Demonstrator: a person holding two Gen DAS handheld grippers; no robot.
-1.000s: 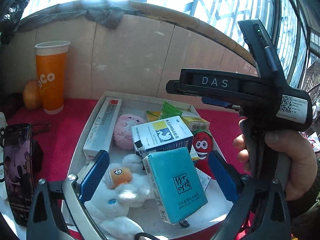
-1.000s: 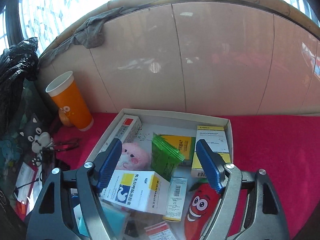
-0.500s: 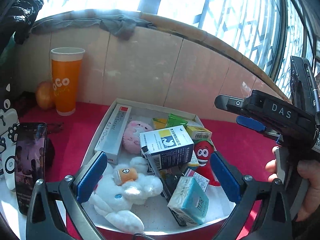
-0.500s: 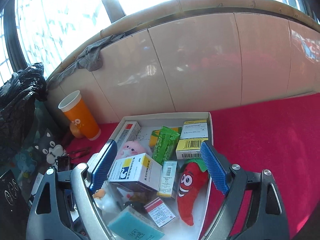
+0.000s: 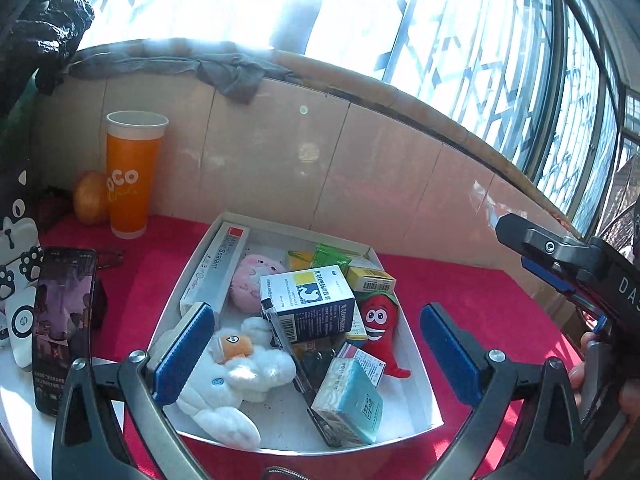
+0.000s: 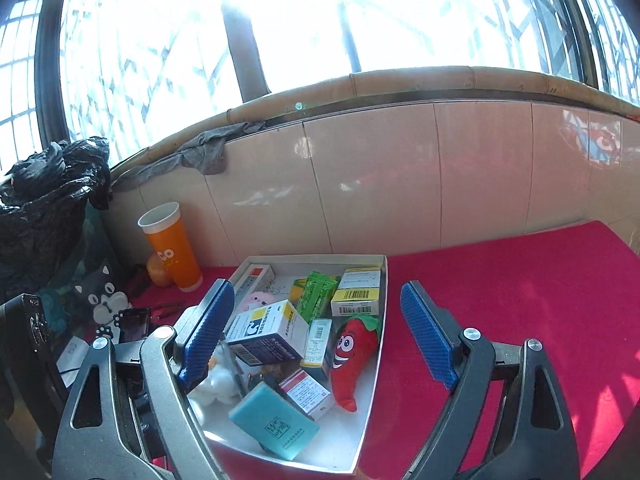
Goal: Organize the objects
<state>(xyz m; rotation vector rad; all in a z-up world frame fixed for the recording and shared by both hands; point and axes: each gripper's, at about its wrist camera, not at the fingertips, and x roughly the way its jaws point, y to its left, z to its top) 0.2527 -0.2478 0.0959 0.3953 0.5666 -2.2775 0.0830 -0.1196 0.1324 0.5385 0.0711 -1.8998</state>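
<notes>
teal box (image 6: 274, 421) lies diagonal in white tray (image 6: 376, 364); both grippers' jaws released.

My left tongs (image 5: 316, 344) carry ribbed blue rubbery pads (image 5: 182, 354) on matt grey metal arms; my right tongs (image 6: 316, 336) match. The bench (image 6: 520, 300) wears matt red felt-like cloth. The tray (image 6: 376, 364) looks like smooth white card. The white toy (image 5: 236, 380) and red pepper toy (image 6: 352, 356) are fuzzy plush. The blue-and-white box (image 6: 268, 332) is glossy card. The orange cup (image 5: 130, 176) looks like smooth paper. The wall tiles (image 6: 400, 168) shine, and the phone (image 5: 64, 320) has a glossy screen.
</notes>
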